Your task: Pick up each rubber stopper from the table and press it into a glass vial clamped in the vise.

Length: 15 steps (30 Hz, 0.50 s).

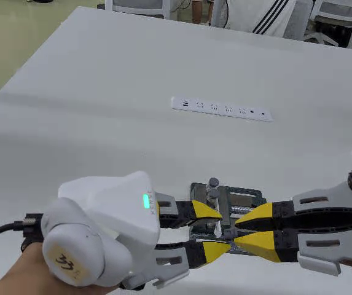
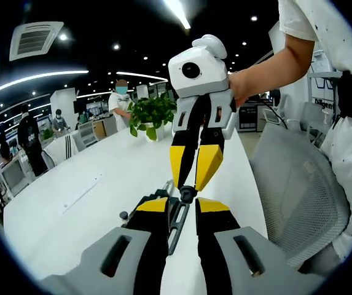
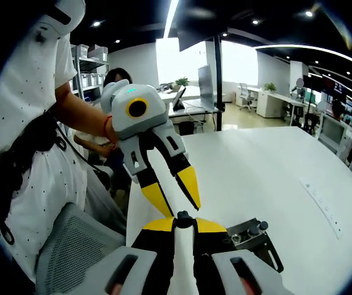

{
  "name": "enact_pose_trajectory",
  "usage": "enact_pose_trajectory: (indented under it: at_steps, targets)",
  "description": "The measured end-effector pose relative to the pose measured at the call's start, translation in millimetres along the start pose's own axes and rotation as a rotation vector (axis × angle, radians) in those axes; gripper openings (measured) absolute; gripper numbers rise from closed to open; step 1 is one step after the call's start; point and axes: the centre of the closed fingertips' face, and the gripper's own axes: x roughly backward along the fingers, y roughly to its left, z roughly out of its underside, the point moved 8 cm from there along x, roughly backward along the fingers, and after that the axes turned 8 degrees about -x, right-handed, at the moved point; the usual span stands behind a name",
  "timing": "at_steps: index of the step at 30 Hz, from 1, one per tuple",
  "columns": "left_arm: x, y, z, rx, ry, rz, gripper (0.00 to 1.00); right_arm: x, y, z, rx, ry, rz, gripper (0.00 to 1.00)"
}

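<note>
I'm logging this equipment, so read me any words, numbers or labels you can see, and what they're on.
"33": handwritten on a yellowish sticker at the back of the left gripper; tilted, so likely but not certain.
Markings on the power strip: too small to read.

Small, round, dark grey stopper [image 2: 188, 195], pinched at the tips of the right claw [image 1: 235, 232]. Clear vial [image 1: 217, 228] between the tips of both claws, inside the spread jaws of the left claw [image 1: 225, 230]. Dark metal vise [image 1: 249, 200], flat, just beyond those tips. Two stoppered vials [image 1: 212, 190] upright in it, side by side.
</note>
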Motion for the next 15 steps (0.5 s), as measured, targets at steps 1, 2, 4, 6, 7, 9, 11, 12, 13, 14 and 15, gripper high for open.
enact_pose_trajectory:
  at_steps: [1, 2, 4, 6, 7, 9, 11, 12, 13, 14, 15]
  targets:
    - [0.0, -0.5, -0.5, 0.001, -0.004, 0.001, 0.12, 0.1, 0.3, -0.5, -0.002, -0.004, -0.001, 0.05]
    - [0.1, -0.5, -1.3, 0.005, -0.01, 0.0, 0.12, 0.5, 0.8, -0.8, -0.005, -0.01, -0.004, 0.05]
    - [0.4, -0.6, -2.5, 0.01, -0.019, 0.0, 0.11, 1.0, 0.9, -1.2, -0.009, -0.018, -0.006, 0.05]
    - [0.4, -0.6, -3.2, 0.01, -0.022, 0.0, 0.1, 1.4, 0.9, -1.3, -0.01, -0.021, -0.006, 0.05]
    - [0.4, -0.8, -3.1, 0.008, -0.019, 0.002, 0.09, 1.6, 0.9, -1.6, -0.01, -0.024, -0.007, 0.05]
    - [0.3, -1.3, -3.4, 0.01, -0.021, 0.006, 0.08, 2.2, 1.3, -2.5, -0.013, -0.032, -0.011, 0.05]
    - [0.3, -1.6, -4.3, 0.006, -0.024, 0.007, 0.07, 2.4, 1.2, -2.8, -0.014, -0.034, -0.012, 0.05]
    - [0.3, -1.7, -5.0, 0.005, -0.026, 0.009, 0.06, 2.6, 1.2, -2.7, -0.013, -0.033, -0.011, 0.05]
    - [0.2, -1.9, -5.0, 0.006, -0.024, 0.011, 0.05, 2.7, 1.2, -3.0, -0.011, -0.035, -0.012, 0.05]
    - [0.0, -2.1, -5.1, 0.005, -0.024, 0.012, 0.05, 2.8, 1.4, -3.1, -0.013, -0.036, -0.013, 0.05]
    - [0.0, -2.0, -5.3, 0.004, -0.023, 0.013, 0.05, 2.8, 1.4, -3.1, -0.013, -0.036, -0.013, 0.05]
